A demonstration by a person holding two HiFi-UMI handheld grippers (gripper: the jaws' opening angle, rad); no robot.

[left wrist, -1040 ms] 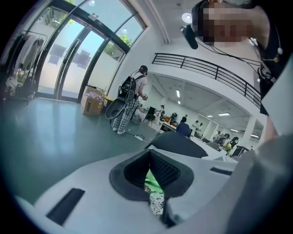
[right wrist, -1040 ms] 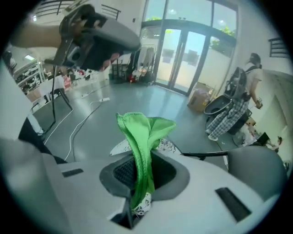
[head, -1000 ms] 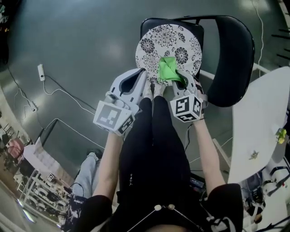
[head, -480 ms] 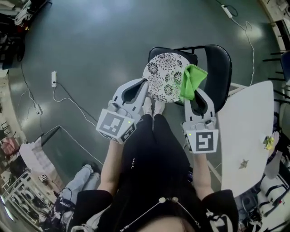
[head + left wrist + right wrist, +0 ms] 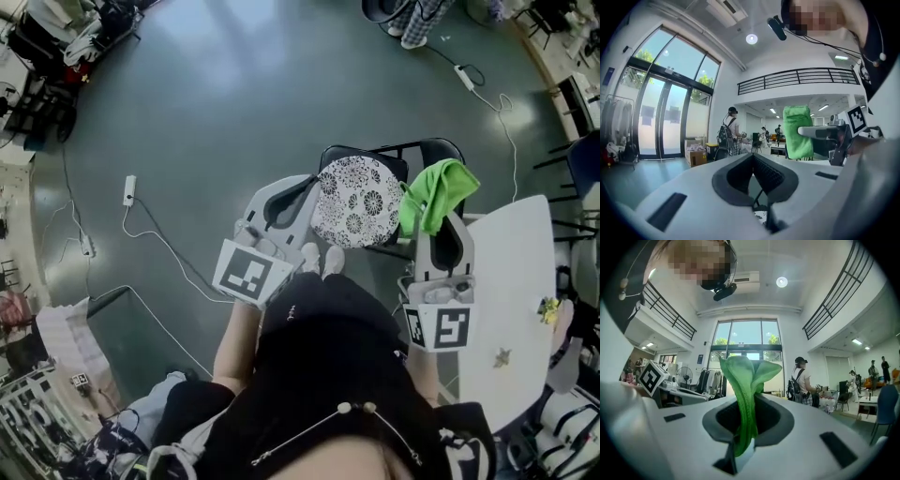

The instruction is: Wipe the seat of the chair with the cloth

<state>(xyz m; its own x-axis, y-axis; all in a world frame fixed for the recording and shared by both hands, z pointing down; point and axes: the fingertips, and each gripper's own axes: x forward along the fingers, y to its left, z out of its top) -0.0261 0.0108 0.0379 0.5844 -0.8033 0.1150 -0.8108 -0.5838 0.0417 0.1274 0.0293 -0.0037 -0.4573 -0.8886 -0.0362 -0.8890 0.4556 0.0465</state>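
The operator's legs (image 5: 328,328), in black trousers, lay nearest the head camera. They ended in 2 light shoes (image 5: 322,260) set just in front of the chair (image 5: 427,150).

The left gripper (image 5: 305,190) was held beside the left leg with its marker cube (image 5: 248,272) toward the operator. Seen from above, its tips reached the left edge of the round patterned cushion (image 5: 356,202). The left gripper view showed its 2 jaws pressed together at the tips, with nothing between them.

The right gripper (image 5: 442,223) was held on the opposite side, next to the white table (image 5: 511,281). Its jaws pinched the green cloth (image 5: 433,192) — 1 fold ran down between the pads and the rest stood out beyond the tips. From above, the cloth sat just right of the cushion, over the chair's black backrest. The right gripper view showed only the room behind the cloth, so it was not lying on the seat.

The cushion covered most of the black seat (image 5: 330,156), and its surface was bare.

Farther out, a white power strip (image 5: 129,190) and its cable (image 5: 169,248) lay on the grey-green floor (image 5: 206,94), well apart from the chair. Farthest off — in the left gripper view — a person with a backpack (image 5: 730,133) stood near tall glazed doors (image 5: 670,117).
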